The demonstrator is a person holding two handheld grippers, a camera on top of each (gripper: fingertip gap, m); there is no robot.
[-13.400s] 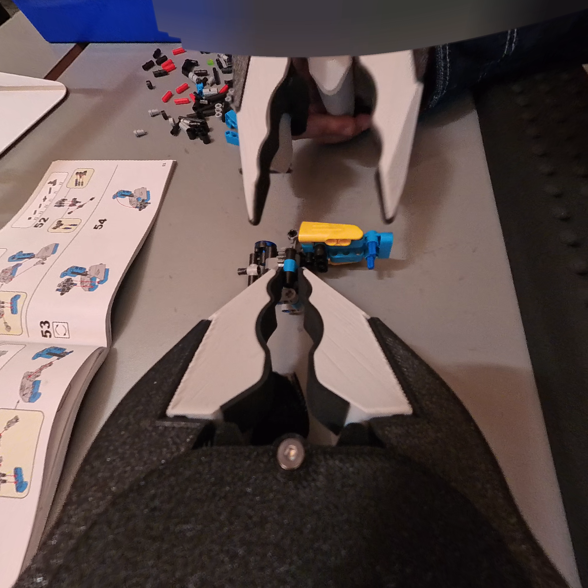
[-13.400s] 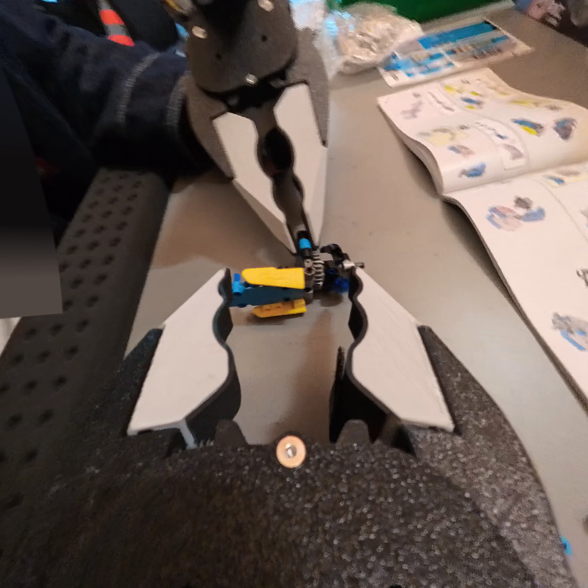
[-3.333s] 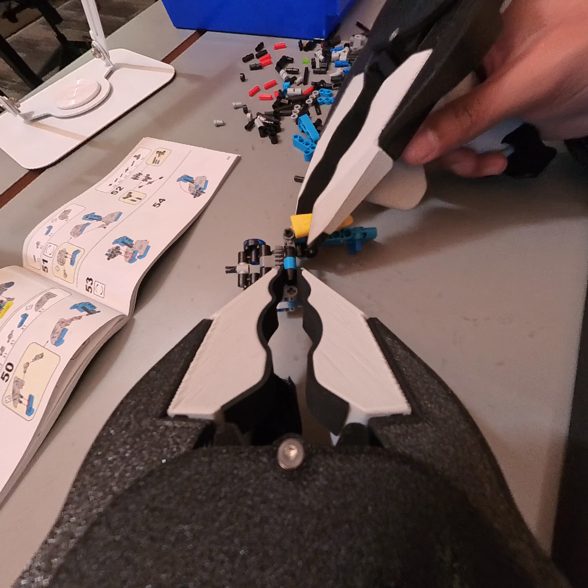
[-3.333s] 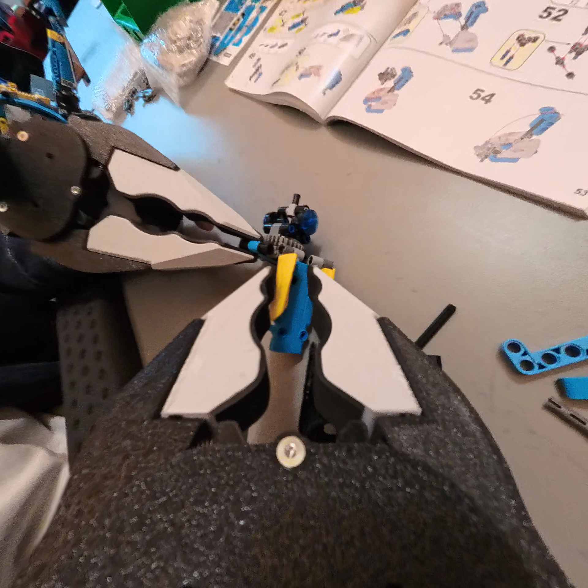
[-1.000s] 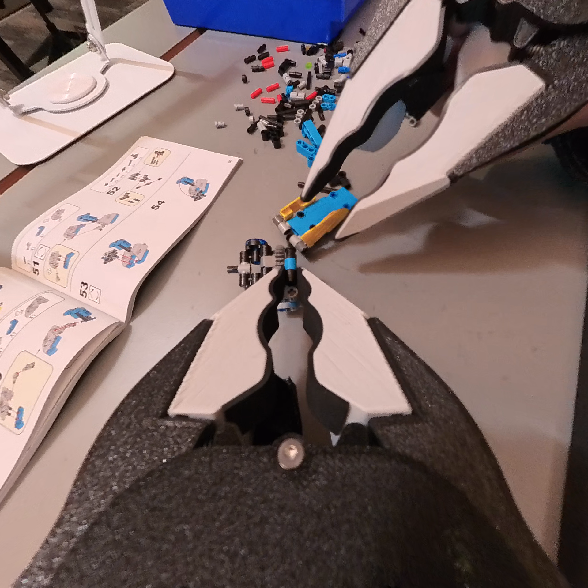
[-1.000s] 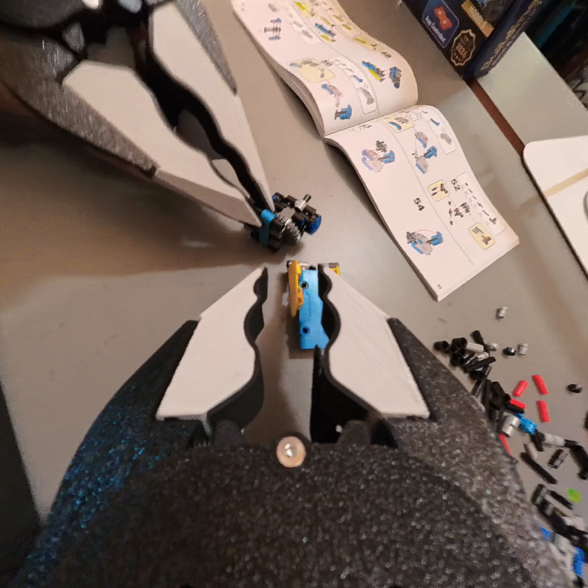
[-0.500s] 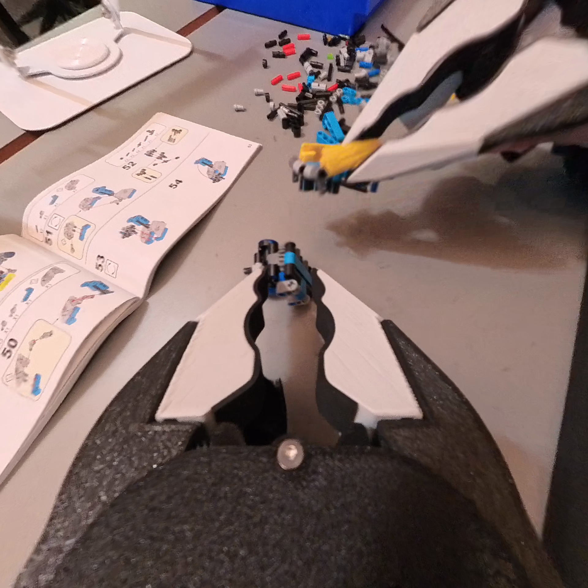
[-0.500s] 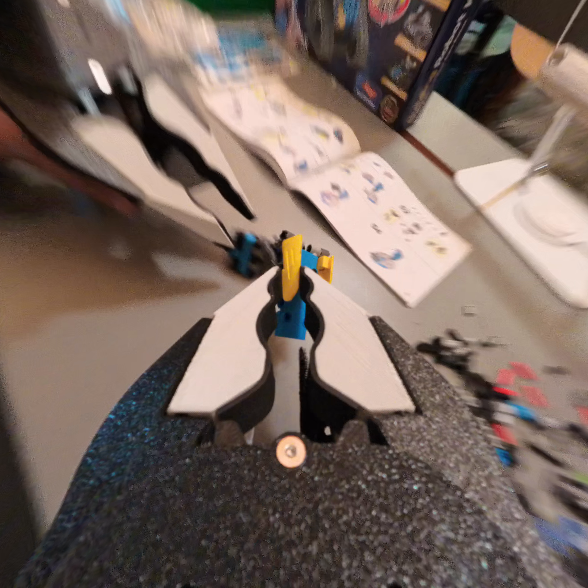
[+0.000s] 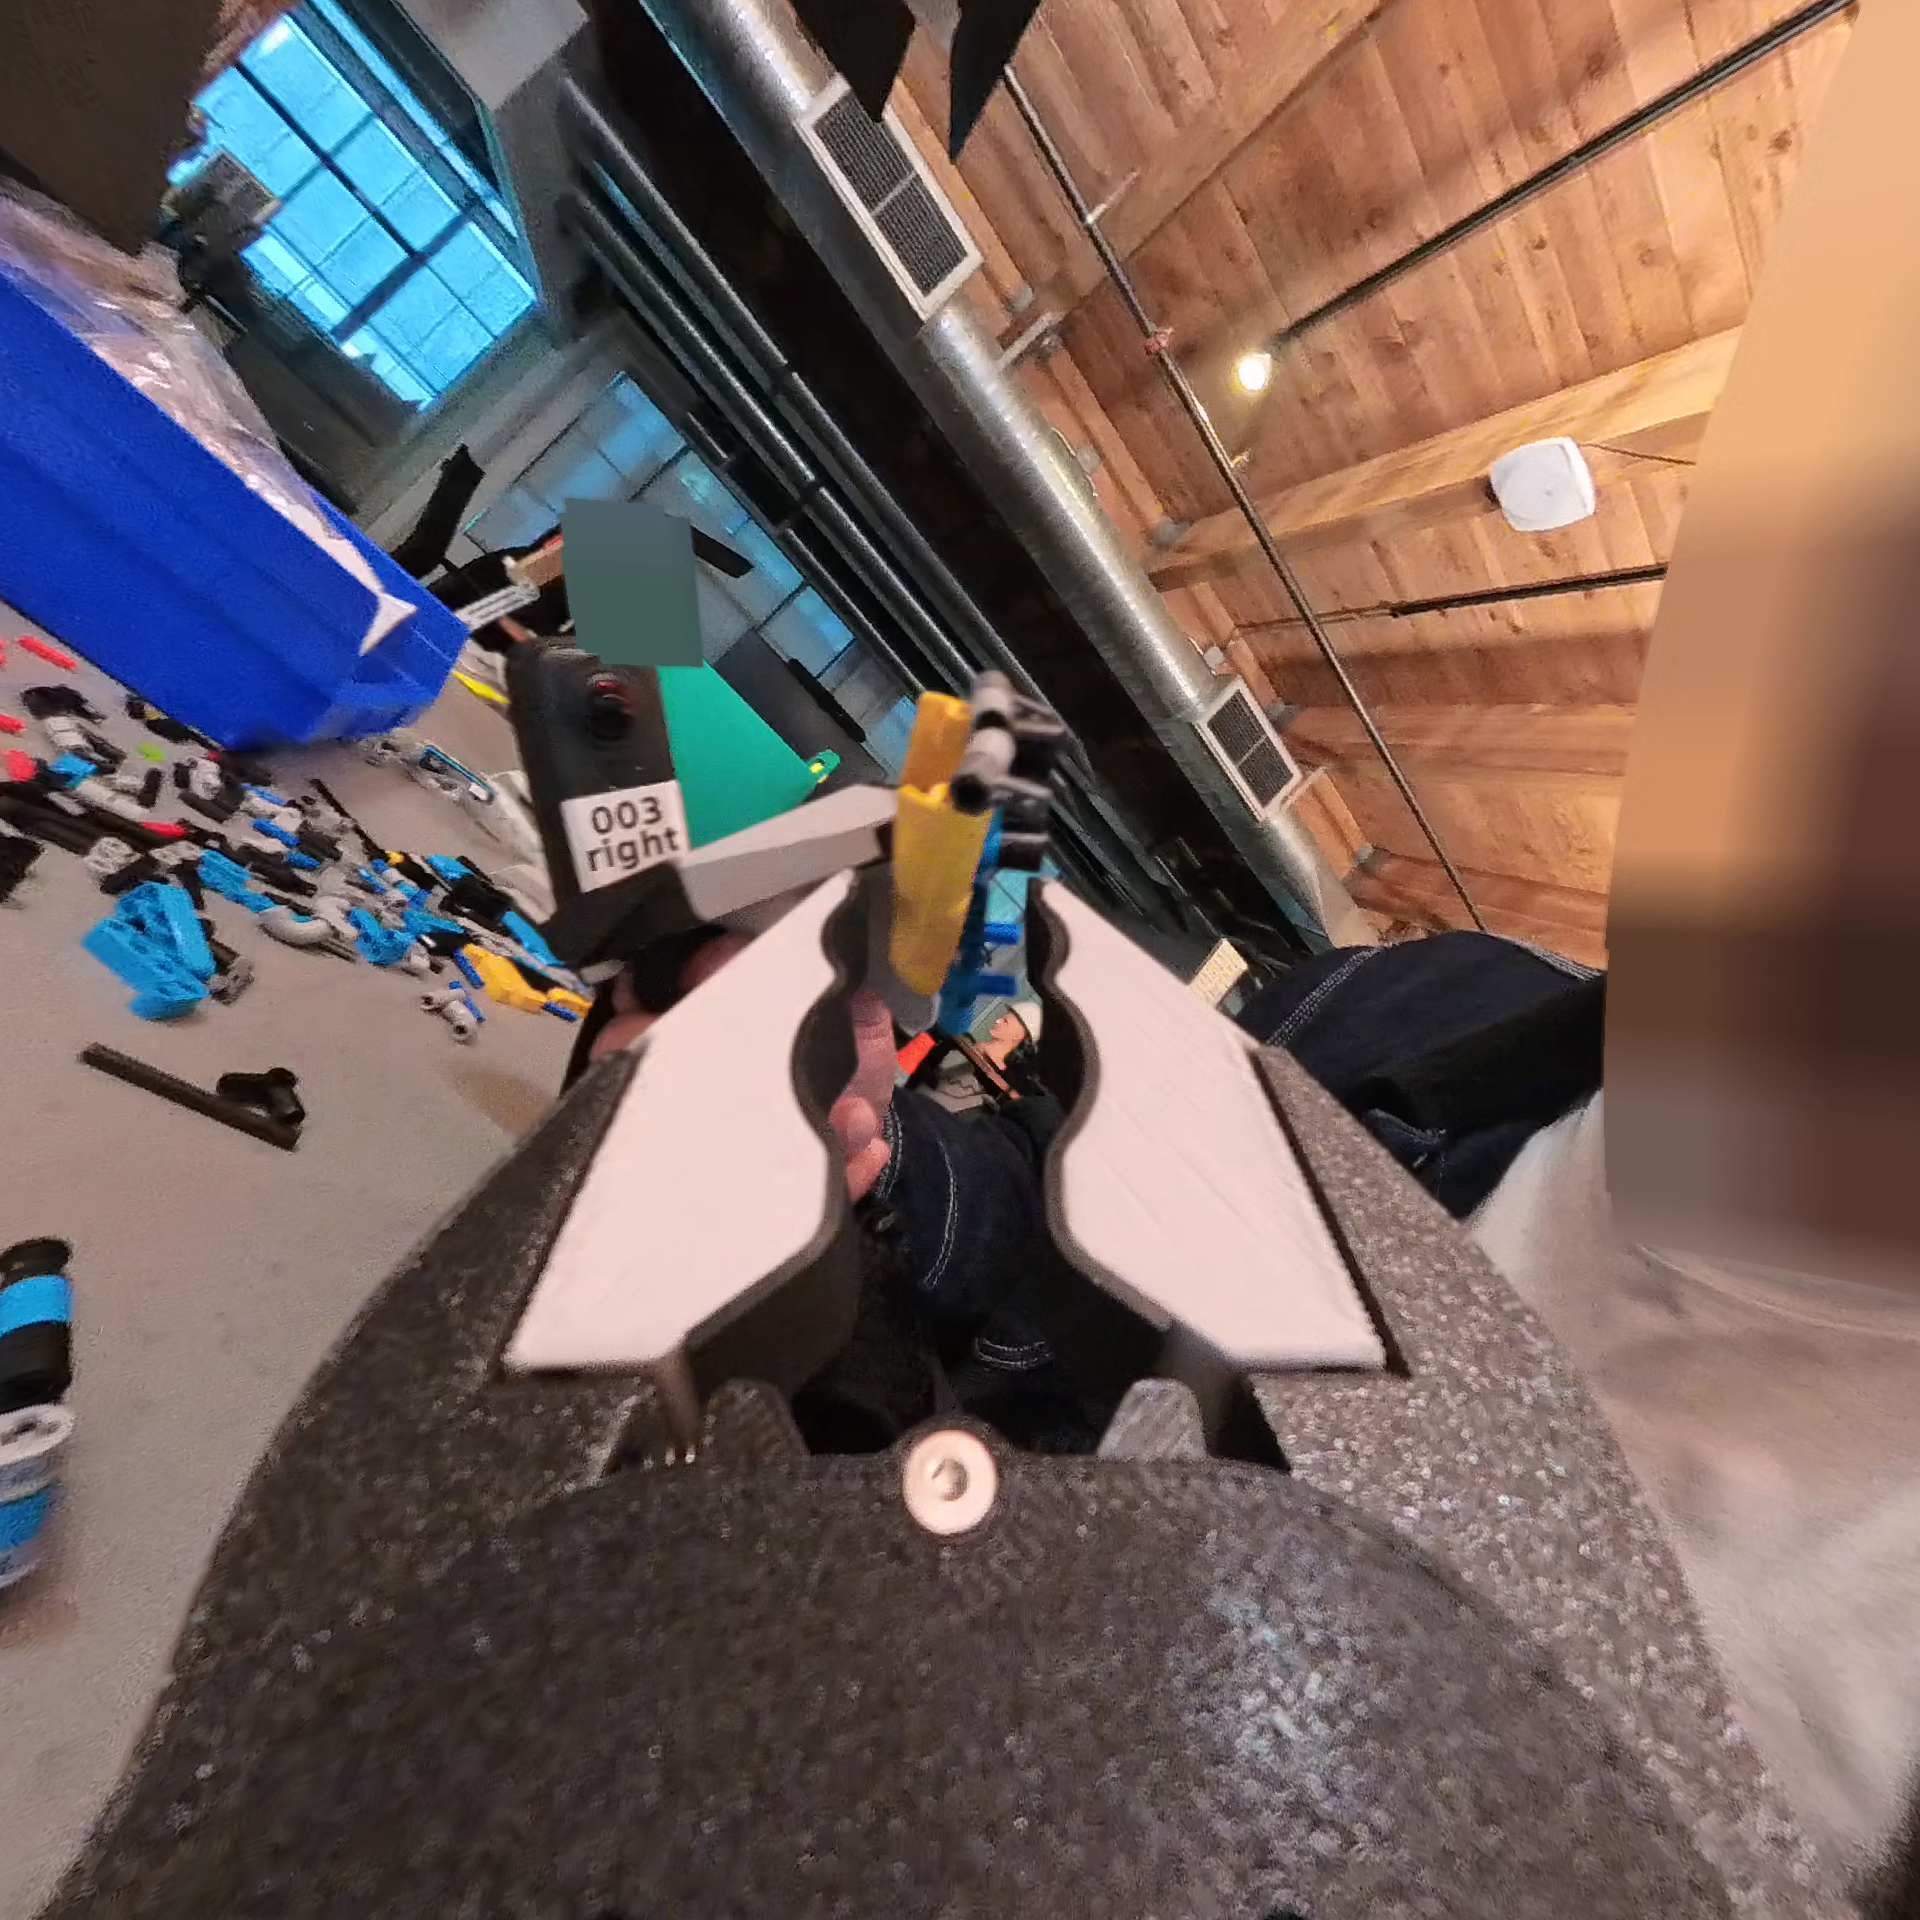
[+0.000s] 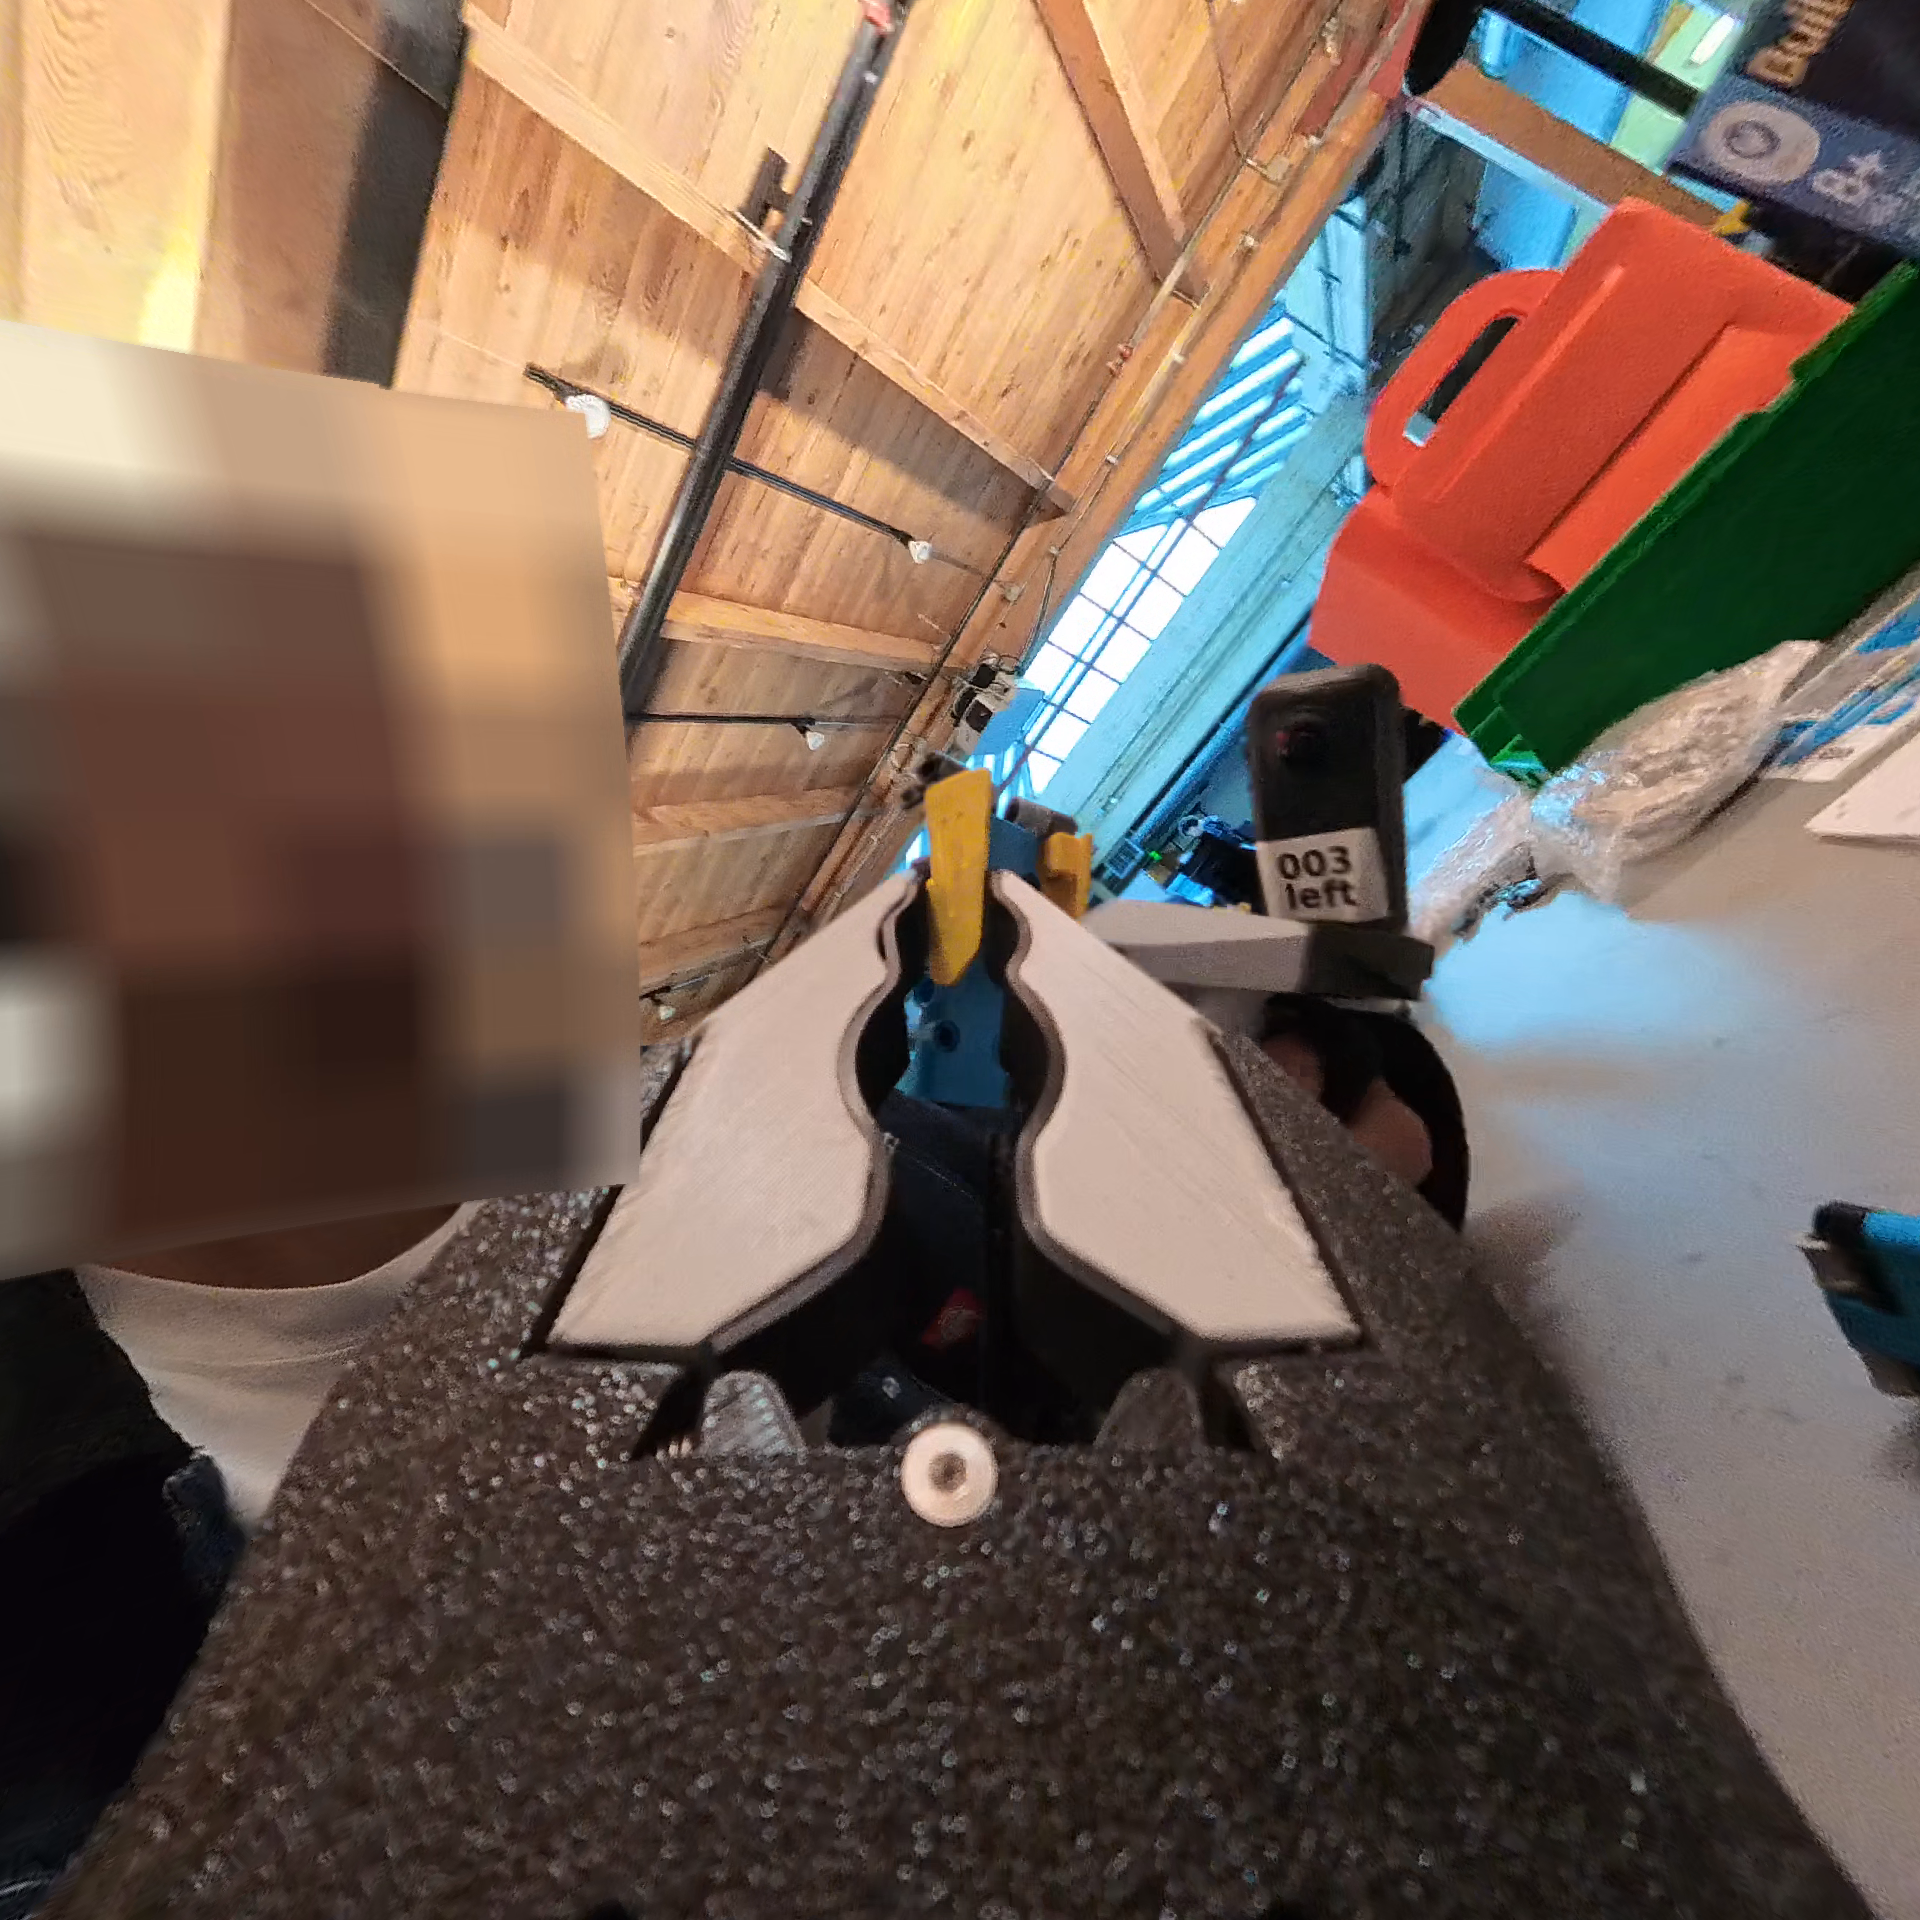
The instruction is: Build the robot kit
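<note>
My right gripper (image 10: pixel 956 883) is shut on a yellow and blue brick assembly (image 10: pixel 954 894) and holds it up in the air, well off the grey table (image 10: pixel 1662 1143). In the left wrist view the same assembly (image 9: pixel 935 883) stands upright between my left gripper's tips, with black and grey pins at its top. My left gripper (image 9: pixel 945 894) is open, one finger on each side of the assembly, and holds nothing that I can see. A right gripper finger (image 9: pixel 779 842) reaches in from the left. A left gripper finger (image 10: pixel 1195 945) shows edge-on to the right of the assembly.
Loose blue, black and red bricks (image 9: pixel 260 904) lie on the table (image 9: pixel 208 1247) before a blue bin (image 9: pixel 156 540). A black axle (image 9: pixel 187 1096) lies nearer. An orange case (image 10: pixel 1558 436) and a green bin (image 10: pixel 1714 582) stand at the far right. A person's dark sleeve (image 9: pixel 1403 1039) is close behind. The grippers are tip to tip, or close to it.
Both grippers have risen off the table and tilted up towards the ceiling. My left gripper has opened and no longer has the small black and blue piece. The right gripper's assembly now sits between the left's fingers.
</note>
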